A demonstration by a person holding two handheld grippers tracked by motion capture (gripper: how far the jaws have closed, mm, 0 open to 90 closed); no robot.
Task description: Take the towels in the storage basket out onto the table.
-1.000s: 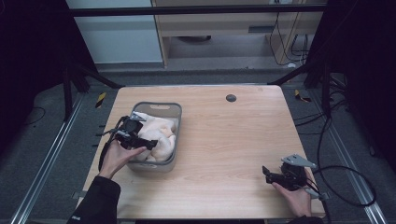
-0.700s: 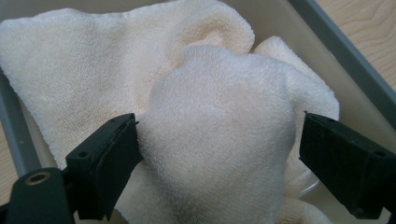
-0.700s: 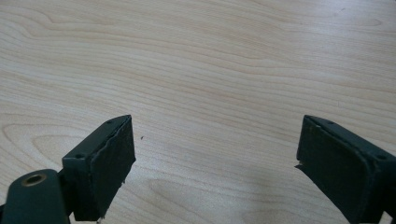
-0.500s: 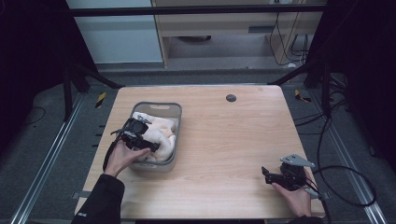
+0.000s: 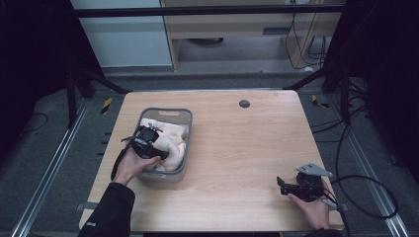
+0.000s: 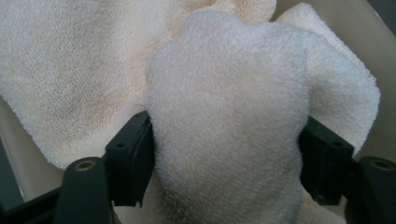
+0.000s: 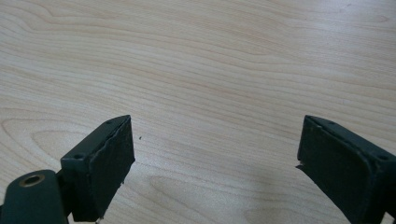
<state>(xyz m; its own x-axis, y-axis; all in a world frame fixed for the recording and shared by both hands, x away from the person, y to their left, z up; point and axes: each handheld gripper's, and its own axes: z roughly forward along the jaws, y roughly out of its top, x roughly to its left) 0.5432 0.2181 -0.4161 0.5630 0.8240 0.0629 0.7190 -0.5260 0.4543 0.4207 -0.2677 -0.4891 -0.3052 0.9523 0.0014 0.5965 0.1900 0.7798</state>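
A cream towel lies bunched in a grey basket on the left of the wooden table. My left gripper reaches down into the basket from its near left side. Its jaws have just been closing, and a thick fold of the towel now fills the gap between them, with both pads pressing on it; left gripper. My right gripper rests low near the table's front right corner, held in a hand. It stands open over bare wood with nothing between its fingers.
The basket's pale inner wall shows behind the towel. A small dark round hole sits in the tabletop at the back. Cables trail off the right edge. Dark frame posts stand around the table.
My left hand has moved right and down into the basket, and its jaws have come in onto a fold of the towel. The right hand has kept still.
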